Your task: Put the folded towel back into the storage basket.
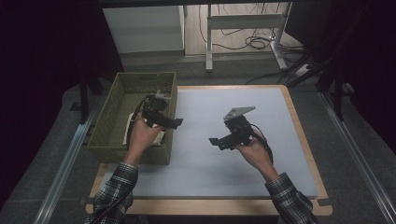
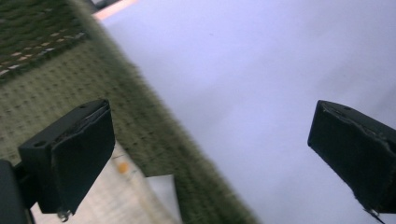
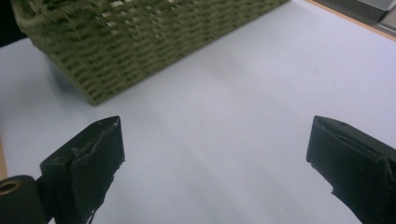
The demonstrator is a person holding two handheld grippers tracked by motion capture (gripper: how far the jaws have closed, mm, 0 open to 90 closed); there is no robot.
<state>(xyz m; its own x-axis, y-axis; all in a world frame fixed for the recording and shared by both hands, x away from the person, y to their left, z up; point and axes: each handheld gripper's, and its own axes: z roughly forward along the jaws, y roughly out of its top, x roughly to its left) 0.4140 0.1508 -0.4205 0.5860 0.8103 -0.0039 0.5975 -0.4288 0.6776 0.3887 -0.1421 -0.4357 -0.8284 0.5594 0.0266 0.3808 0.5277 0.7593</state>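
Plaid sleeves [image 1: 114, 189] enter nearest the camera in the high view, one on each forearm. Landmark for all positions below: the green woven basket [image 1: 122, 84], at the left side of the white table top [image 1: 261, 172].

Left hand [image 1: 141, 134]: over the basket's near right corner, holding the left gripper [image 1: 179, 122]. Gripper tips sit just over the basket's right wall, pointing away from it toward the bare table. Left gripper view: jaws spread wide, nothing between them; the wall of the basket [image 2: 154, 130] runs diagonally under the gap. Inside the basket, below the near jaw, lies a pale flat item [image 2: 126, 196] with a small orange mark, and a white corner beside it. High view confirms a pale flat item [image 1: 128, 128] on the basket floor, near end, partly under the hand. What it is: cannot tell.

Right hand [image 1: 252, 150]: well to the right of the basket, above the open table, holding the right gripper [image 1: 217, 142], its tips turned toward the basket. Right gripper view: jaws spread wide, empty; the basket's outer wall [image 3: 140, 46] lies ahead, bare table between.

Judgement on step: both grippers free and open, contents in the basket. Reads as a pause at the basket, either just ahead of a reach inside or just after a release; the frames do not settle which.

Next move, if a pickup: the left gripper needs to turn back and tip down past the wall, close on an edge of the flat item. Thin and lying flat, so likely hard to pinch; the right gripper may need to steady the basket.
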